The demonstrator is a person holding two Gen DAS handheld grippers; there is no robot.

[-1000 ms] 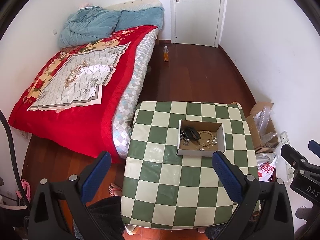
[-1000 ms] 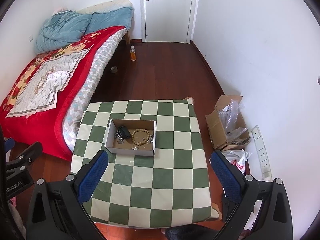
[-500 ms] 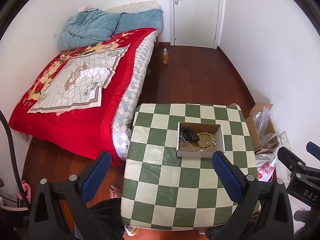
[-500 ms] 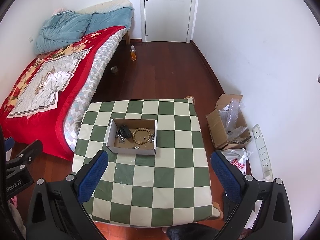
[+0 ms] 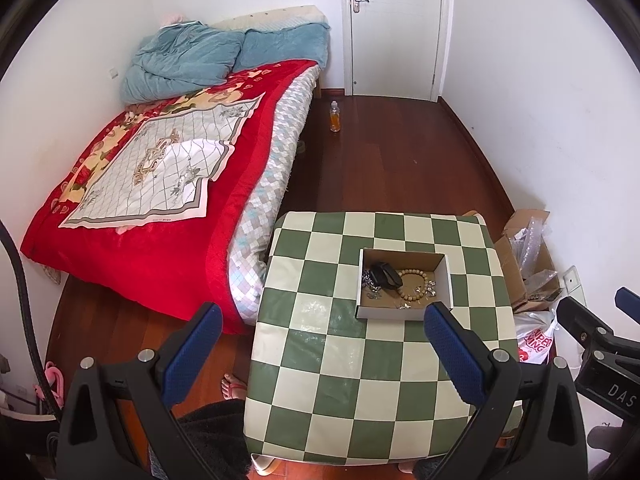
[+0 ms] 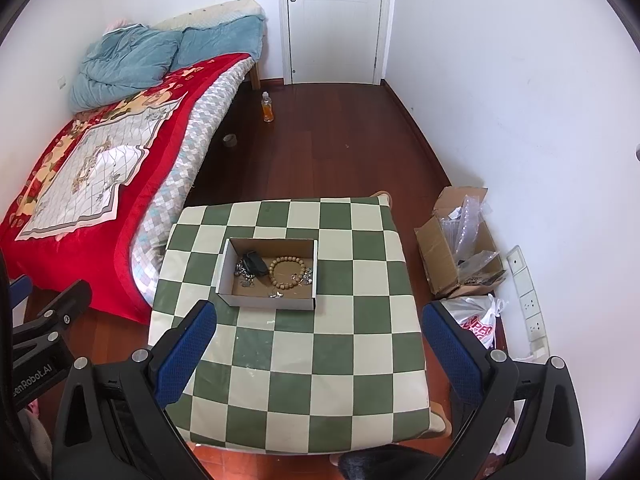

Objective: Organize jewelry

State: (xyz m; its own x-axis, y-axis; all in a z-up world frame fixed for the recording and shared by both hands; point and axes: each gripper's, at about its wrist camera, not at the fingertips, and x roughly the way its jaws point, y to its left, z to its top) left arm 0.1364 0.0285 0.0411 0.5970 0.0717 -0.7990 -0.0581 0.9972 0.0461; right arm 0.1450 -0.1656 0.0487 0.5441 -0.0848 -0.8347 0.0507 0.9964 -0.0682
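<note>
A shallow white cardboard box (image 5: 403, 313) (image 6: 266, 301) sits on the green-and-cream checkered table (image 5: 352, 364) (image 6: 320, 356). Inside lie a wooden bead bracelet (image 5: 414, 285) (image 6: 286, 272), a black item (image 5: 385, 275) (image 6: 255, 264) and small silver pieces (image 6: 243, 273). My left gripper (image 5: 320, 344) is open and empty, held high above the table's near left side. My right gripper (image 6: 320, 340) is open and empty, high above the table's near edge. Each gripper shows at the edge of the other's view.
A bed with a red blanket (image 5: 152, 184) stands left of the table. An orange bottle (image 5: 335, 117) stands on the wooden floor near a white door (image 5: 394, 28). An open cardboard box (image 6: 460, 248) and a plastic bag (image 6: 478, 324) lie right of the table by the wall.
Both grippers have drawn back and up a little, so the table and box look smaller and lower. The jaws stay open. Nothing on the table has moved.
</note>
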